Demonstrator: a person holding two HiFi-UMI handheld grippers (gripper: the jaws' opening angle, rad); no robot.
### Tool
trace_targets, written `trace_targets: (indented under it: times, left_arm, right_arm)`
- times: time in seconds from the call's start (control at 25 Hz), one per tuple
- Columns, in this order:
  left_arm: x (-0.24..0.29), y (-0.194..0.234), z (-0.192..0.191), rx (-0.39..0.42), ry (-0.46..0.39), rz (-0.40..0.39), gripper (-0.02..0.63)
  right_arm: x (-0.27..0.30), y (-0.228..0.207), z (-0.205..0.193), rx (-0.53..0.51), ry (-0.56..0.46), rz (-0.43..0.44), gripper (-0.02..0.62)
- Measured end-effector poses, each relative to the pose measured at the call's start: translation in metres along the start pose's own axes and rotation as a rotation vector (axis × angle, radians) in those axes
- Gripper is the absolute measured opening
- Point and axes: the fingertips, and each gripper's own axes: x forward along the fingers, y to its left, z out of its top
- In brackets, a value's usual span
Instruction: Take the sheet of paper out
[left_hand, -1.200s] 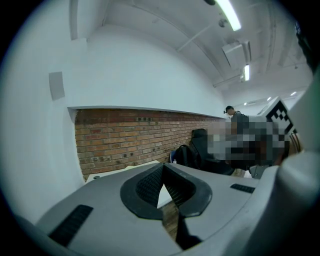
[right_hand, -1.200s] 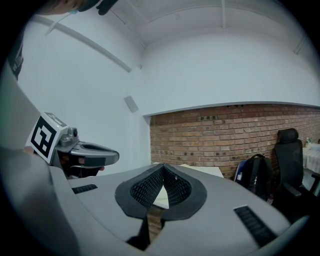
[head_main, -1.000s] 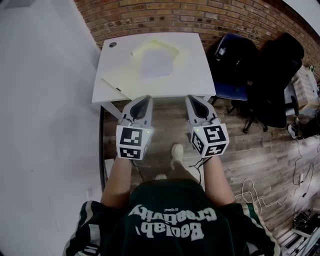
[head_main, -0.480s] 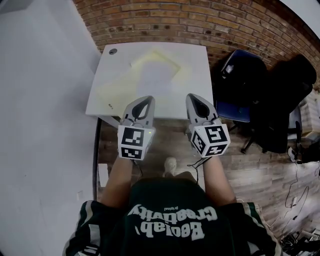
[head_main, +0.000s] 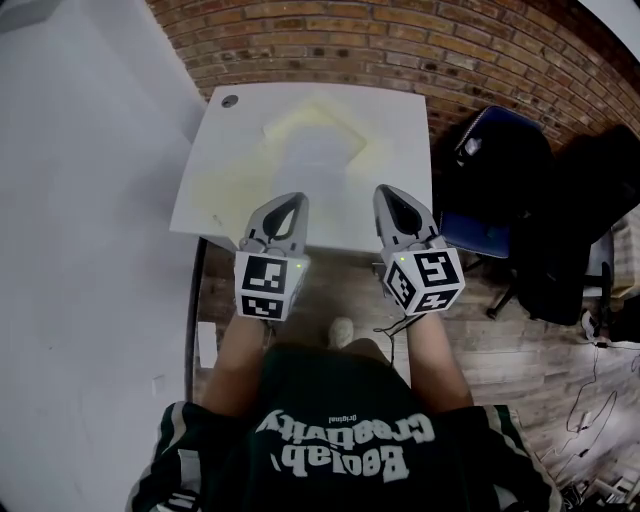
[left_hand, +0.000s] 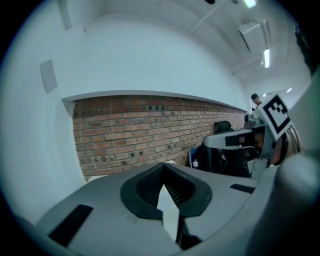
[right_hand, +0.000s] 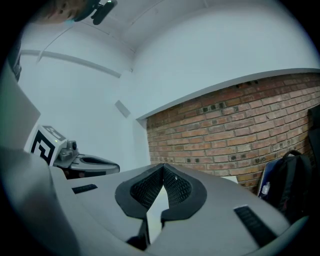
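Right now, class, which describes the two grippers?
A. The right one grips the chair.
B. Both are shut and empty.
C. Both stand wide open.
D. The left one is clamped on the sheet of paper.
B: in each gripper view the jaws meet with nothing between them. The head view shows the left gripper and right gripper at the near edge of the table, apart from the sheet of paper.

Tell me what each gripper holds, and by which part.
Nothing. The left gripper and right gripper are both shut and empty; the paper lies on the table.
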Motion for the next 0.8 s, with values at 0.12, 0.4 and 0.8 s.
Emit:
trace_targets:
  times: [0.12,0.4,0.8]
  left_arm:
    - [0.006,0.004,-0.003,0.003,0.013,0.004,0.002]
    - [0.023,0.013,-0.012,0.021,0.033,0.004,0.002]
    - [0.065,0.037,-0.025,0.037,0.044,-0.058,0.002]
  right_arm:
    - [0.007,-0.002,0.0,0.011,-0.004,0.007,-0.006]
    - [0.024,-0.01,-0.003,0.024,-0.006,0.01,-0.006]
    - [0.065,-0.018,-0.011,0.011,0.027,0.001,-0.006]
